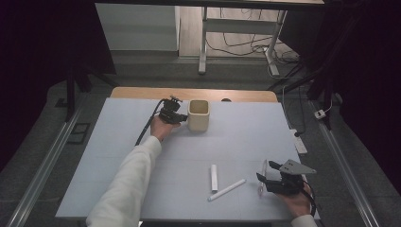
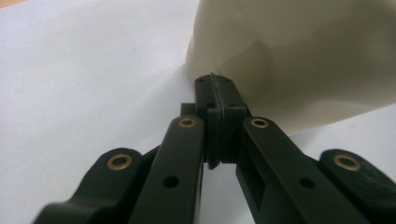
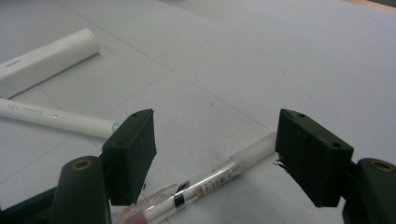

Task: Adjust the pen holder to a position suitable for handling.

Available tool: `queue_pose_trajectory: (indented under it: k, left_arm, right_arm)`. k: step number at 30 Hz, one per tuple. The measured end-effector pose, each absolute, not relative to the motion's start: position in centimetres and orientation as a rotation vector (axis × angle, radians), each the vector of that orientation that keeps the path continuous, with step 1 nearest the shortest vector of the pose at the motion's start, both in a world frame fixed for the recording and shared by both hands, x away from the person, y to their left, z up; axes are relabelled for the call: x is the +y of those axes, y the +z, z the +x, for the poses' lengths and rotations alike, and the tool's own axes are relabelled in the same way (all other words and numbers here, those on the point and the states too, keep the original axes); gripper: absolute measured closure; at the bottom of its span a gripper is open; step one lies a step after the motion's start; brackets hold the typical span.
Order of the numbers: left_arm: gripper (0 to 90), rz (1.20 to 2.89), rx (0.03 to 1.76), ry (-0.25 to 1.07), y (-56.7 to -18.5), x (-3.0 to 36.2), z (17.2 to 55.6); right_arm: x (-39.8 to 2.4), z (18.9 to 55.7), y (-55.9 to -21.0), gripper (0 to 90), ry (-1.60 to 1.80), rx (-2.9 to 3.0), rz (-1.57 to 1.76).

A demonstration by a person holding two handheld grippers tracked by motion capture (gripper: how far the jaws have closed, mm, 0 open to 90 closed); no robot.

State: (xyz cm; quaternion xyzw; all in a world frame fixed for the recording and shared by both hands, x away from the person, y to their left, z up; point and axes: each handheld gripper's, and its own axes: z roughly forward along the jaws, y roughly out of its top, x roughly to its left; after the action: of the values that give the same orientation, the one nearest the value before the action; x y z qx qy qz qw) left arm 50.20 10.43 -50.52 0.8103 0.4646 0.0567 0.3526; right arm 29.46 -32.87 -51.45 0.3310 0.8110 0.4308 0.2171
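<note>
A cream cup point(image 1: 198, 115) stands upright at the far middle of the pale blue-grey table point(image 1: 246, 137). My left gripper point(image 1: 182, 117) is shut with nothing between its pads, its tips against the cup's left side. In the left gripper view the closed tips point(image 2: 215, 88) meet the cup point(image 2: 299, 56) near its base. My right gripper point(image 1: 265, 171) is open at the near right, over a clear pen point(image 1: 261, 182). In the right gripper view the clear pen point(image 3: 210, 179), with red markings, lies on the table between the spread pads point(image 3: 133, 151), untouched.
A short thick white marker point(image 1: 213, 177) and a long thin white pen point(image 1: 227, 189) lie left of the right gripper, near the table's front edge. Both also lie at the left of the right gripper view: marker point(image 3: 46, 58), pen point(image 3: 56, 116). A wooden strip point(image 1: 194, 93) borders the far edge.
</note>
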Motion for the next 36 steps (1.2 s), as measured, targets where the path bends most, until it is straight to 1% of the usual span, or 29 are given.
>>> queue_pose_trajectory:
  k: [3, 5, 6, 13, 19, 20, 23, 29, 32, 36]
  left_arm:
    - [89.3, 2.099, 1.187, 0.149, -50.6, 10.5, 50.2]
    - [89.3, 2.106, 1.153, 0.254, -50.3, 10.4, 49.7]
    - [89.3, 2.104, 1.139, 0.272, -50.2, 10.4, 49.5]
    - [89.2, 2.101, 1.078, 0.279, -49.3, 11.4, 46.7]
    - [88.9, 2.109, 1.001, 0.349, -48.0, 12.4, 43.4]
    - [87.4, 2.107, 0.989, 0.359, -47.8, 12.5, 42.9]
    - [74.0, 2.092, 0.956, 0.354, -47.4, 13.0, 41.4]
    - [55.4, 2.057, 0.928, 0.361, -46.8, 14.3, 38.6]
    - [48.6, 2.048, 0.921, 0.362, -46.6, 15.1, 37.1]
    - [43.2, 2.059, 0.913, 0.372, -46.6, 15.9, 35.1]
  right_arm:
    - [-32.9, 29.5, -51.4, 28.6, 1.191, 2.245, 0.918]
    - [-32.9, 29.4, -51.4, 28.6, 1.191, 2.244, 0.919]
    - [-32.9, 29.4, -51.4, 28.6, 1.189, 2.243, 0.92]
    - [-33.2, 29.4, -51.4, 28.7, 1.197, 2.239, 0.925]
    - [-33.0, 29.3, -51.4, 28.8, 1.199, 2.238, 0.926]
    - [-33.0, 29.3, -51.4, 28.8, 1.199, 2.239, 0.924]
    - [-32.9, 29.3, -51.4, 28.8, 1.196, 2.241, 0.921]
    - [-32.8, 29.2, -51.4, 28.8, 1.19, 2.247, 0.919]
    - [-32.8, 29.2, -51.4, 28.8, 1.189, 2.247, 0.92]
    - [-32.7, 29.2, -51.4, 28.8, 1.185, 2.248, 0.92]
